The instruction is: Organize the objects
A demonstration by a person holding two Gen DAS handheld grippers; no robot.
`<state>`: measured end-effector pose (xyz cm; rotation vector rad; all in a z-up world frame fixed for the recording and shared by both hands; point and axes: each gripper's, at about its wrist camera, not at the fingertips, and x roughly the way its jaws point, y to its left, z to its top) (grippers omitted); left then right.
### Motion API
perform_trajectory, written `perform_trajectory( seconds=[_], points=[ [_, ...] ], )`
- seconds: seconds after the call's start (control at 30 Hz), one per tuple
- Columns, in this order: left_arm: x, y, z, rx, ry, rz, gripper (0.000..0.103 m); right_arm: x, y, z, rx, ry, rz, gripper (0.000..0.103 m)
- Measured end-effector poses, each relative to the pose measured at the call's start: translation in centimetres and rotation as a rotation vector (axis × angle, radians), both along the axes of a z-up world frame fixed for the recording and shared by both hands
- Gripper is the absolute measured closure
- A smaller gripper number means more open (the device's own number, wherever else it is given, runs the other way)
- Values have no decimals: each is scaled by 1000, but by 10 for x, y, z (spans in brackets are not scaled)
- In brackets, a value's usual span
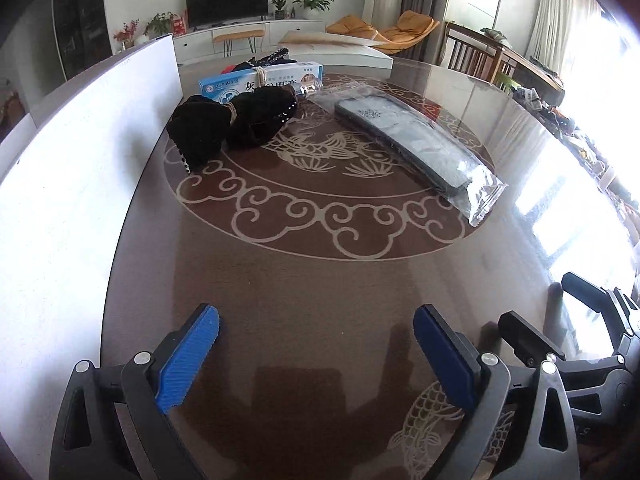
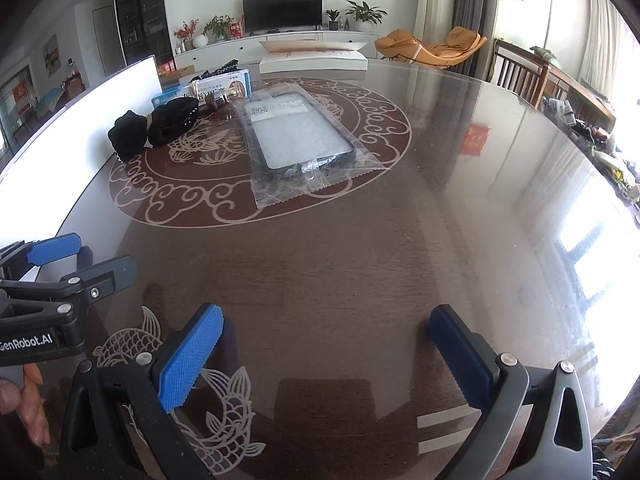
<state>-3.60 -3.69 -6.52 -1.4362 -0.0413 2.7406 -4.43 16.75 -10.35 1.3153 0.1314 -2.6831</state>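
A phone case in a clear plastic bag [image 1: 412,148] [image 2: 298,140] lies on the round brown table [image 1: 320,280] [image 2: 360,260]. A black fabric bundle tied with cord [image 1: 228,124] [image 2: 154,126] lies to its left. A blue and white box [image 1: 256,82] [image 2: 208,88] lies behind them, with a small bottle [image 1: 310,89] beside it. My left gripper [image 1: 316,344] is open and empty, low over the near table. My right gripper [image 2: 326,348] is open and empty too, well short of the bag. Each gripper shows at the edge of the other's view.
A white board [image 1: 80,168] [image 2: 80,120] stands along the table's left edge. A flat white box [image 1: 340,50] [image 2: 312,58] lies at the far edge. Wooden chairs [image 1: 476,56] [image 2: 520,72] and clutter [image 1: 560,116] stand to the right.
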Motion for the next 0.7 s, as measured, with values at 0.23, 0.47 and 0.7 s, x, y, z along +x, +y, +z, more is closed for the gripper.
perform_trajectory(
  seconds=[0.23, 0.47, 0.7],
  points=[
    [-10, -1, -3, -46, 9, 3, 0, -1, -1, 0, 1, -7, 5, 0],
    [-11, -1, -3, -46, 11, 1, 0, -3, 0, 1, 5, -37, 12, 0],
    [-11, -1, -3, -47, 11, 1, 0, -2, 0, 1, 5, -43, 12, 0]
  ],
)
